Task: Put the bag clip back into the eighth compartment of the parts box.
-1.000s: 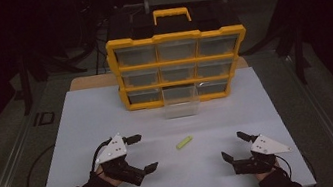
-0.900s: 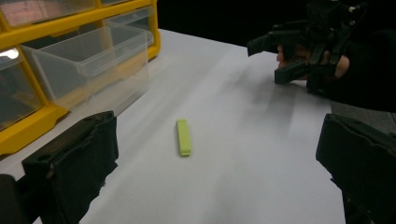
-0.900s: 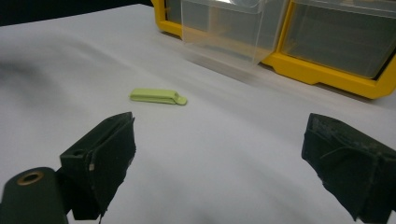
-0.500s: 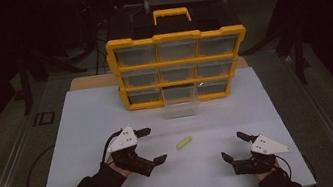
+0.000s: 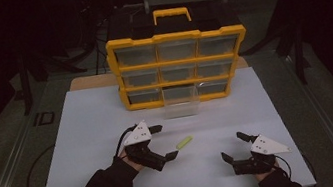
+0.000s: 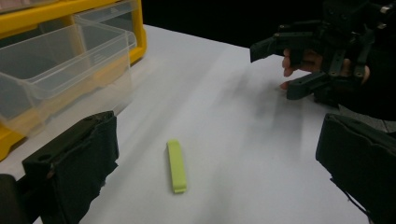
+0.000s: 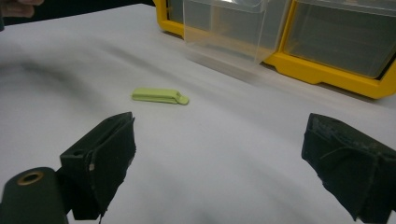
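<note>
A small light-green clip (image 5: 184, 143) lies flat on the white table (image 5: 88, 126), in front of the organizer. My left gripper (image 5: 163, 142) stands open just left of the clip, one jaw beyond it and one nearer, nothing held. In the left gripper view the green clip (image 6: 176, 166) lies between and ahead of the two black jaws. My right gripper (image 5: 231, 147) rests open near the table's front right, well apart from the clip. From the right gripper view the green clip (image 7: 159, 96) lies ahead to the left.
A yellow drawer organizer (image 5: 179, 66) with a yellow handle stands at the back of the table. Its lower middle clear drawer (image 5: 181, 102) is pulled out toward me, also seen as the clear drawer (image 6: 60, 65) and the clear drawer (image 7: 224, 28). Dark floor surrounds the table.
My left gripper has moved right and forward across the table, closing in on the green clip. The right gripper has stayed put.
</note>
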`<state>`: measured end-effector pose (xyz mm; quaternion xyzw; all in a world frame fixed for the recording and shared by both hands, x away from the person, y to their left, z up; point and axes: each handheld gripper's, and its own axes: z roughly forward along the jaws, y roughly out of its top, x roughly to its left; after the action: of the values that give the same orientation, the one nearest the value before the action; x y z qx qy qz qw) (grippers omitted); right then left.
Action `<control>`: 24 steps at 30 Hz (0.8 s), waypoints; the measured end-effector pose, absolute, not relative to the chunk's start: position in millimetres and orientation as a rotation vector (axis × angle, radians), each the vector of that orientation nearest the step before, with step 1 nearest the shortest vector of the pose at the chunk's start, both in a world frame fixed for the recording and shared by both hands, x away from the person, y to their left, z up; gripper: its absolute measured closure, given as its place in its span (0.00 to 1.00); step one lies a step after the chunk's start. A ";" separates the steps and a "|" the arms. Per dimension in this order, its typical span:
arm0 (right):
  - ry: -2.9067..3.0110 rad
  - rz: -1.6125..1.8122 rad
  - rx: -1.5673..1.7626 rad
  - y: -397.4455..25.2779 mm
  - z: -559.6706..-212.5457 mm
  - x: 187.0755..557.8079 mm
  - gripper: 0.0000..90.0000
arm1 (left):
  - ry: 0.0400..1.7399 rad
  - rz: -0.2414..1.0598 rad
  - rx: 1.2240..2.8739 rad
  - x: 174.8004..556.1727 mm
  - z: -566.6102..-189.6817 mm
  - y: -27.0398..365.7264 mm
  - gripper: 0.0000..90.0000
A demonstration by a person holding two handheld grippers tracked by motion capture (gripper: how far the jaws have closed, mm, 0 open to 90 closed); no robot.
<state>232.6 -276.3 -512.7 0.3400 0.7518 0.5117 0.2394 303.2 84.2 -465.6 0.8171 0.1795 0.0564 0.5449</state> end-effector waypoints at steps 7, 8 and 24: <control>2.064 1.405 0.929 -276.0 -513.2 232.7 0.11 | 0.457 0.128 1.963 308.9 -474.6 68.5 0.00; 2.065 1.406 0.929 -275.9 -513.2 232.7 0.11 | 0.466 0.134 1.971 309.4 -476.1 66.2 0.00; 2.070 1.411 0.928 -275.3 -513.5 232.7 0.11 | 0.575 0.153 2.055 320.9 -496.3 40.8 0.02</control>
<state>232.7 -275.3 -513.5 0.3379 0.7535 0.5137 0.2329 320.9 40.8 -496.3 0.8424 0.2358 0.0627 0.4804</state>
